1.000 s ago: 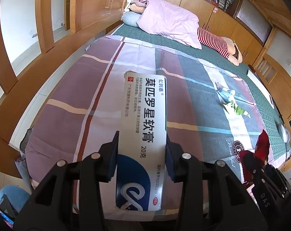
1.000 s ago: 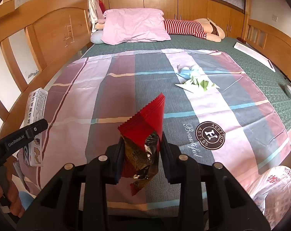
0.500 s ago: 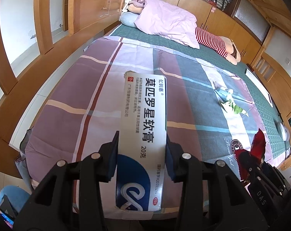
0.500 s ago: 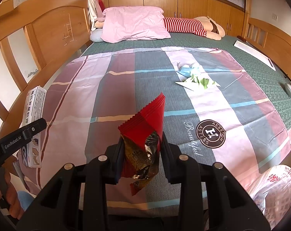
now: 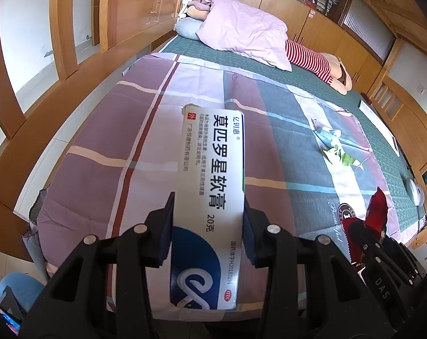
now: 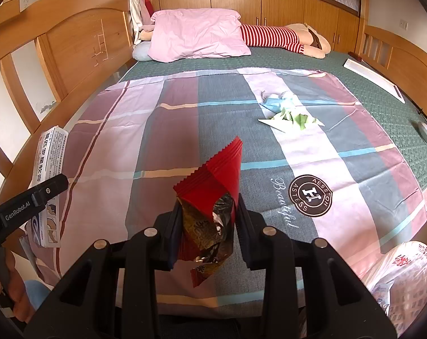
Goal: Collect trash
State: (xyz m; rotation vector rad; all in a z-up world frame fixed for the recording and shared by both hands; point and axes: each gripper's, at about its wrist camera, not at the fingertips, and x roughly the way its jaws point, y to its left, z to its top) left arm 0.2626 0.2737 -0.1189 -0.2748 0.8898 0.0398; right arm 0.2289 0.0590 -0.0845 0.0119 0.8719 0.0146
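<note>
While one box (image 5: 210, 197) is clamped, one wrapper (image 6: 213, 197) too.

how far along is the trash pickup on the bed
Partly done. The left gripper is shut on a white medicine box and the right gripper on a red snack wrapper, neither yet in the white plastic bag. Crumpled blue and green paper still lies on the patchwork sheet.

Paper scraps (image 6: 286, 113) on bedsheet (image 6: 162, 141), pillow (image 6: 196, 36) behind, bag (image 6: 405, 276) near right.
</note>
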